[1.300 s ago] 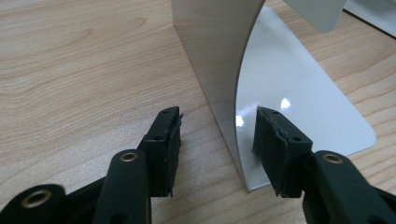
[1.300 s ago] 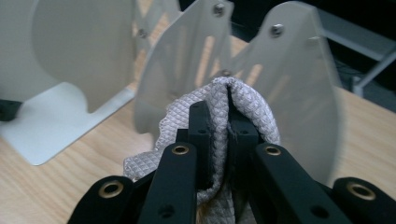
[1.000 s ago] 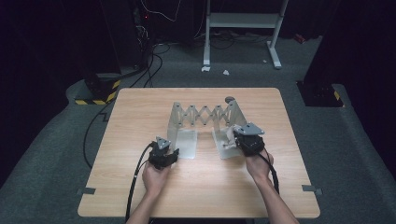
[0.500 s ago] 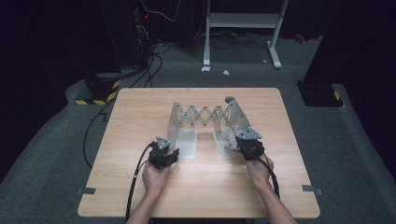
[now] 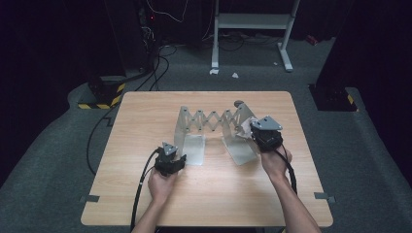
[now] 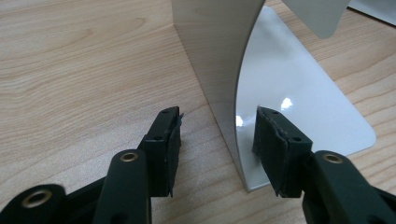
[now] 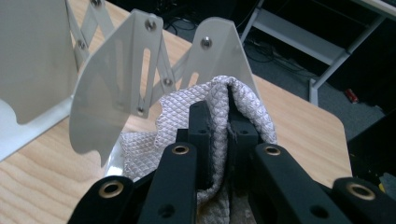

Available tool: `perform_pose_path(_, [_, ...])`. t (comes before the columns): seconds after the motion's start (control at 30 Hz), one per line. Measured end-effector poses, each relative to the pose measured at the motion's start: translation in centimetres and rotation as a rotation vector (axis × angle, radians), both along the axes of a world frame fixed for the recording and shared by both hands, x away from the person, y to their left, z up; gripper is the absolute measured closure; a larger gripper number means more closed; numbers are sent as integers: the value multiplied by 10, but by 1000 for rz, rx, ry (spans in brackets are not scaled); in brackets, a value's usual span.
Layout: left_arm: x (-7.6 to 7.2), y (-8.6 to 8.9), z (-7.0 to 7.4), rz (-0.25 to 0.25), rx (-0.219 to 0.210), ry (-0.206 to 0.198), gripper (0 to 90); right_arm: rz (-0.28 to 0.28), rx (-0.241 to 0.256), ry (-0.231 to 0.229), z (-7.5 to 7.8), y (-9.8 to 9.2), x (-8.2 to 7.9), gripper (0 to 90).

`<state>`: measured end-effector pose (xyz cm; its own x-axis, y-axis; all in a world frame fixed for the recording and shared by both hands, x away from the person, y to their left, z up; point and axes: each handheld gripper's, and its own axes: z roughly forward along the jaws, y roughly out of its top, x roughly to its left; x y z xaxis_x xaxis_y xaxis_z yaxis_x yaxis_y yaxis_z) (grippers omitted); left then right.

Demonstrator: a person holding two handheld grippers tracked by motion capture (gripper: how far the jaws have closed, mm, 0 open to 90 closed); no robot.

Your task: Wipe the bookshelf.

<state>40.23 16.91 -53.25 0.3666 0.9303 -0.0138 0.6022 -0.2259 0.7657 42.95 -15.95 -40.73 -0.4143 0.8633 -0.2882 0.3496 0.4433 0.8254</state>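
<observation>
An expanding metal bookend rack [image 5: 214,131] stands about mid-desk [image 5: 145,126], two upright end plates joined by a scissor lattice, each plate with a flat foot lying on the wood. All the work is gathered at this rack. At its left end plate [image 6: 219,60], the left tongs [image 6: 215,140] are released and straddle the plate's lower edge, one jaw on the bare wood side and the other over the shiny foot [image 6: 303,107]; neither pad appears to press the metal yet, so this reads as a steadying position, ready to pinch the plate and keep the rack from sliding or folding while the other end is worked. In the high view the left tongs [image 5: 170,160] sit low, just in front of that left foot. At the rack's right end, the right tongs [image 7: 229,135] are clenched on a white, scale-textured cloth [image 7: 219,107], a fold of which bulges up between and over the jaws. The cloth is held against the inner side of the right end plate [image 7: 219,46], just beside the lattice arms, which suggests it is being used to wipe the metal there. From above, the right tongs [image 5: 266,133] hover at that right plate, with a bit of white cloth showing beside them. The rack holds no books or other contents; the space between its plates is bare apart from the cloth at the right end.
</observation>
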Motion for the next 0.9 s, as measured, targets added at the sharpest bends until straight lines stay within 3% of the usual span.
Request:
perform_pose_path(0.13, [0,0,0,0,0,1,511,-3,-1,14,-6,3,4,836])
perform_pose_path(0.3, [0,0,0,0,-1,0,511,2,-13,80,-36,5,9,836])
perform_pose_path(0.33, [0,0,0,0,-1,0,512,2,-13,80,-36,5,9,836])
perform_pose_path(0.37, [0,0,0,0,-1,0,511,10,-17,105,-46,5,11,836])
perform_pose_path(0.53, [0,0,0,0,-1,0,511,11,0,164,-66,4,14,836])
perform_pose_path(0.57, [0,0,0,0,-1,0,511,7,-2,198,-78,4,16,836])
perform_pose_path(0.6, [0,0,0,0,-1,0,511,7,-2,198,-78,4,16,836])
perform_pose_path(0.67, [0,0,0,0,0,0,512,-1,-5,244,-93,4,18,836])
perform_pose_path(0.8, [0,0,0,-2,-2,-1,530,5,-12,263,-99,7,19,836])
perform_pose_path(0.9, [0,0,0,-10,-5,-1,569,15,10,280,-99,13,25,836])
